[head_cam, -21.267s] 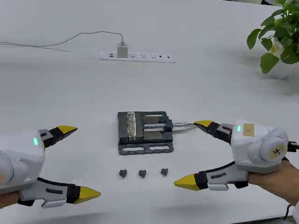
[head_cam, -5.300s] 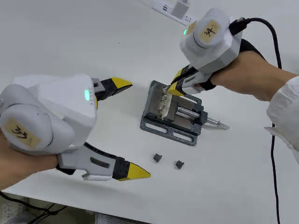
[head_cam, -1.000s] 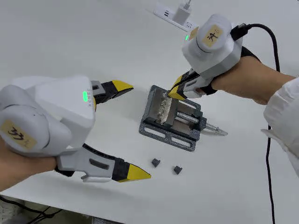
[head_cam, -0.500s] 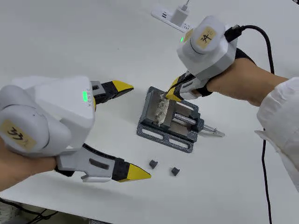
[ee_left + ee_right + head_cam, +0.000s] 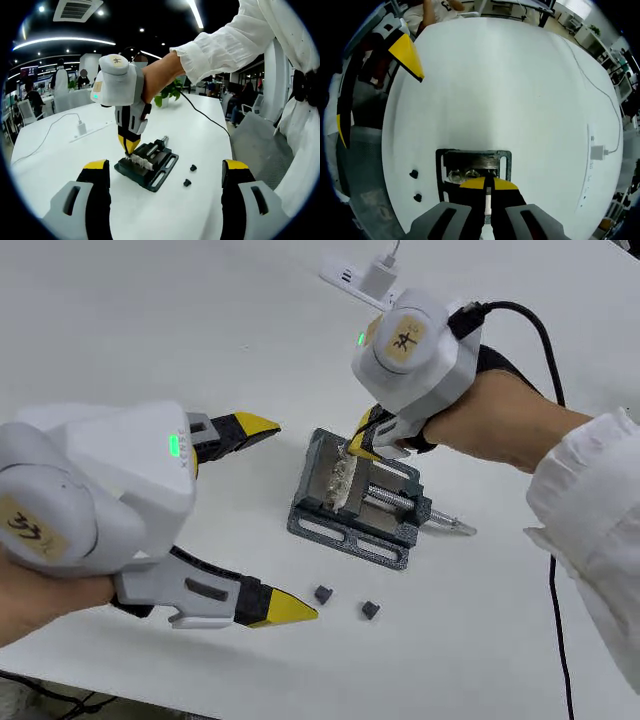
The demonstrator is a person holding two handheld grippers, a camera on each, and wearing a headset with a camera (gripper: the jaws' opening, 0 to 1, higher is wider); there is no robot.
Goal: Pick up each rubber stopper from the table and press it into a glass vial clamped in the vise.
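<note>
Partly hidden vials under closed right hand-held gripper, tip contents unclear, left hand-held gripper open

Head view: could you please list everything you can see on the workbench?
dark metal vise: one, dark grey, mid-table.
clear glass vials: count unclear, clamped in the vise.
small dark rubber stoppers: two, dark grey, on the table near the vise.
white power strip: one, far side, charger plugged in.
white table: one.
left gripper: white, yellow tips, open.
right gripper: white, yellow tips, shut, over the vials.
</note>
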